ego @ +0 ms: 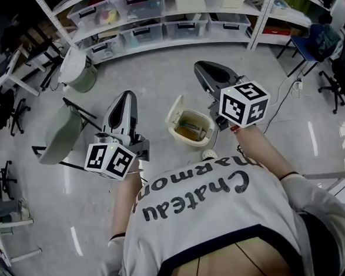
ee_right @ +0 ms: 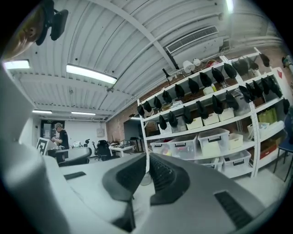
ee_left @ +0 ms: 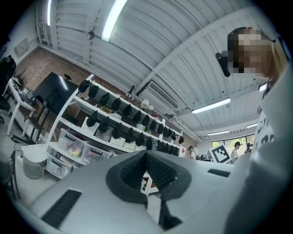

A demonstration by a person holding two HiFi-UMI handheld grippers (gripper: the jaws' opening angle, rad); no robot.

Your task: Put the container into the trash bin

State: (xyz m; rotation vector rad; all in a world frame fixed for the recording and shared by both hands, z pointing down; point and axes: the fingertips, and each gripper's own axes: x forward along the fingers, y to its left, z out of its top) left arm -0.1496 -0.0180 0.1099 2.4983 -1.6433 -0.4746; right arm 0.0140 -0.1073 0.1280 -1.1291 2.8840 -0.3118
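**Container Lies in Open Bin, Both Claws Closed and Empty**

At left, the left gripper (ego: 126, 97), smooth grey plastic with a checker-marked cube, has its ribbed black pads (ee_left: 132, 170) pressed together at the tips, with nothing between them. Just right of it, on the glossy grey floor (ego: 156, 76), stands the cream, round-cornered trash bin (ego: 191, 142) with its lid tipped back. The container (ego: 189, 127), a flat yellowish box, lies inside. Further right, the right gripper (ego: 206, 67) shows beside the bin, its ribbed pads likewise meeting, empty. Behind, clear plastic boxes (ego: 136, 4) fill white metal shelves (ego: 172, 43).
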